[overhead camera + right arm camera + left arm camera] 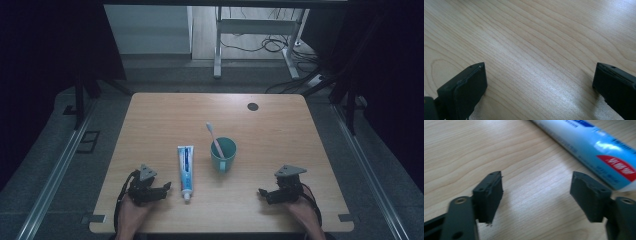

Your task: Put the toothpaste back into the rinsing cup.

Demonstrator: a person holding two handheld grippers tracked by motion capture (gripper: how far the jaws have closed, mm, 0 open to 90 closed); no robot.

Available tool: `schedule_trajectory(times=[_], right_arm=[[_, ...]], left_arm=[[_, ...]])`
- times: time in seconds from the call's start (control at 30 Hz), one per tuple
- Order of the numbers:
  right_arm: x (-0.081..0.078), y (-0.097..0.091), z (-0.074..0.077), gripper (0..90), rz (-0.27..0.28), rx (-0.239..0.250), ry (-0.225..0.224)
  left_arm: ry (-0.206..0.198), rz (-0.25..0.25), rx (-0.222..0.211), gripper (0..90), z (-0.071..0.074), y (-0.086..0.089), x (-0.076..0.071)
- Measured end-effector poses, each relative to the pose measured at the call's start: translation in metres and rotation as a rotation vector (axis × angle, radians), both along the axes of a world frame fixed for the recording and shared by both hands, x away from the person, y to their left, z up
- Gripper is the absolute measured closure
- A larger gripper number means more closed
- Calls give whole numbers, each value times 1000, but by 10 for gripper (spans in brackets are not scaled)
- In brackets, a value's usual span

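A light wooden table [150,115] holds a blue and white toothpaste tube [185,170] lying lengthwise near its middle, cap toward the near edge. Just to its right stands a teal mug [223,155] with a pink toothbrush [214,138] leaning in it, bristles up and tilted to the far left. The left gripper [166,187] rests at the near left, held in the person's left hand [131,214], jaws spread apart over bare wood just beside the tube's near end. The right gripper [262,192] sits at the near right, well apart from the mug, its jaws wide apart with only wood grain between them.
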State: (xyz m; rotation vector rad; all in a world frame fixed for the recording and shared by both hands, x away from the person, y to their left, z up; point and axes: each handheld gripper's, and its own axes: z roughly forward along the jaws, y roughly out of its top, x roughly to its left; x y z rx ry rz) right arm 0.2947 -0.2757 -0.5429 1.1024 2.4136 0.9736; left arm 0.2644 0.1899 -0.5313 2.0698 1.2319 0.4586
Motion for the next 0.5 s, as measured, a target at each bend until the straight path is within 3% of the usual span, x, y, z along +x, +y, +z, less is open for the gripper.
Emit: schedule_trajectory(times=[0.13,0.17,0.23,0.4,0.43,0.5], right_arm=[[-1,-1,-1,0,4,4,-5],[-1,-1,-1,0,3,5,-3],[-1,-1,-1,0,4,5,-4],[-1,-1,-1,0,4,5,-4],[-1,-1,-1,0,4,5,-4],[-1,-1,-1,0,4,5,-4]], left_arm=[[-8,-21,-27,343,5,0,-1],[-16,-33,-39,405,7,-1,-1],[-23,-54,-56,445,10,-2,-1],[-23,-110,-65,574,15,-8,0],[-20,-121,-64,642,17,-10,1],[-17,-132,-72,696,19,-14,2]])
